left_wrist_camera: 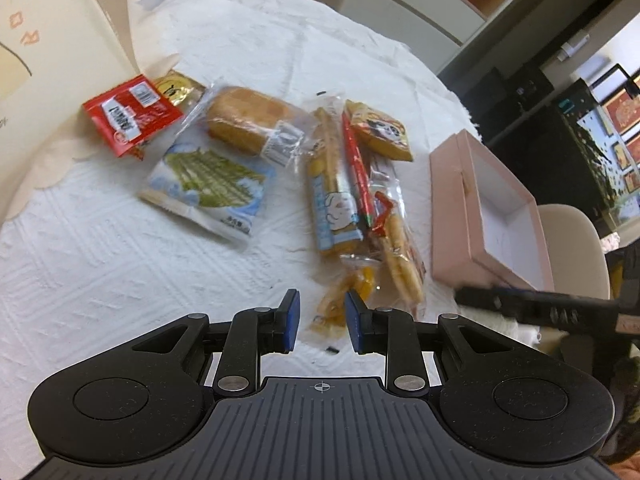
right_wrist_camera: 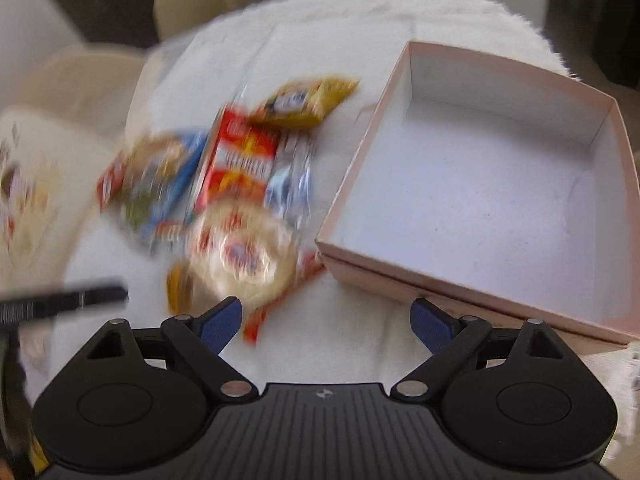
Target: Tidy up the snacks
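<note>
On a white tablecloth (left_wrist_camera: 120, 248) a scatter of snacks is seen to the left of a pink box (left_wrist_camera: 452, 216), which lies open with nothing seen inside on its white floor. Nearest the box, a heap of long packets is piled: a clear bag of crackers (left_wrist_camera: 400, 256), a red stick (left_wrist_camera: 358, 172) lying across it, a blue-and-yellow packet (left_wrist_camera: 336, 204) beside that, and a yellow packet (left_wrist_camera: 380, 130) at the heap's far end. A small orange sweet bag (left_wrist_camera: 340, 300) is found at the heap's near end. Farther from the box, a wrapped bread loaf (left_wrist_camera: 248, 118) rests against a blue-and-green packet (left_wrist_camera: 208, 184), and beyond these a red sachet (left_wrist_camera: 130, 114) overlaps a gold packet (left_wrist_camera: 178, 88). The left gripper (left_wrist_camera: 322, 308) is held above the cloth on the near side of the heap, its blue pads (left_wrist_camera: 292, 320) parted by a modest gap with nothing clasped; the sweet bag shows through that gap. The right gripper (right_wrist_camera: 326, 316) is spread wide and holds nothing, poised by the box's (right_wrist_camera: 348, 184) near corner; its view of the snacks is badly blurred, though a round cake packet (right_wrist_camera: 240, 252) and a red box-like packet (right_wrist_camera: 240, 156) can be made out left of the box.
</note>
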The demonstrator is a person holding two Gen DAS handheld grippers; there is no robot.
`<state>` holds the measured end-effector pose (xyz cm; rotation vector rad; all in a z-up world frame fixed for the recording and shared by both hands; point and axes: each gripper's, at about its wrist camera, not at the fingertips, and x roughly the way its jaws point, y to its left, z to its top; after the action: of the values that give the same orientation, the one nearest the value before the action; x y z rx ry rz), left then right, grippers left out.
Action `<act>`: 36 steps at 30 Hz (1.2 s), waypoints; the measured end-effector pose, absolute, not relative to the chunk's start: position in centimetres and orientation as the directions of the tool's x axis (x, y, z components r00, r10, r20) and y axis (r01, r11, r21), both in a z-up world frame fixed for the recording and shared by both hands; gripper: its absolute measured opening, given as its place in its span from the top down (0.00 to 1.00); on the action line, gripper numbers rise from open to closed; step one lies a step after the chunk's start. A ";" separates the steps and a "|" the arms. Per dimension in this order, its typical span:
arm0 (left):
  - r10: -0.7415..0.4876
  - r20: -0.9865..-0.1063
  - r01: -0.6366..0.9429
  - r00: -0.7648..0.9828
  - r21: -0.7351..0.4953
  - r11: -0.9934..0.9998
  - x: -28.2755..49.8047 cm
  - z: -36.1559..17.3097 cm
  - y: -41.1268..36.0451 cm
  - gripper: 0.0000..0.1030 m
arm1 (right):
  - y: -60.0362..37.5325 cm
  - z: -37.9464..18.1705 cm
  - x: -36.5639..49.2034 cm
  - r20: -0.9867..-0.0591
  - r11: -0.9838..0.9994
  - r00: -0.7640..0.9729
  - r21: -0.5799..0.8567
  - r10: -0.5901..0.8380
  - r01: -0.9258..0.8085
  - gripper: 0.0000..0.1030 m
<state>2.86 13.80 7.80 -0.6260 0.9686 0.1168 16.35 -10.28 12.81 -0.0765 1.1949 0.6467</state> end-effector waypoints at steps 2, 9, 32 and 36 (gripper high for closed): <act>-0.160 -0.803 -0.374 0.574 -0.431 0.821 2.8 7.9 13.6 0.72 | -9.2 12.6 16.3 -0.854 0.793 0.222 0.300 0.471 -0.530 0.10; -0.114 -0.826 -0.405 0.552 -0.386 0.829 1.1 8.0 14.4 0.72 | -1.4 9.3 16.6 -0.861 0.749 0.208 0.256 0.464 -0.611 0.10; -0.135 -0.884 0.013 0.447 -0.145 0.989 6.9 4.2 6.9 0.73 | -12.8 11.3 6.6 -0.872 0.846 0.409 0.008 0.267 -0.533 0.26; -0.169 -0.870 -0.117 0.464 -0.249 0.961 3.7 5.1 10.5 0.74 | -12.3 12.9 7.5 -0.804 0.857 0.504 0.012 0.315 -0.515 0.16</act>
<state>3.67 10.49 5.13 -0.2917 1.0927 -0.0326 7.51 -12.26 12.92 -0.2416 0.9140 0.5067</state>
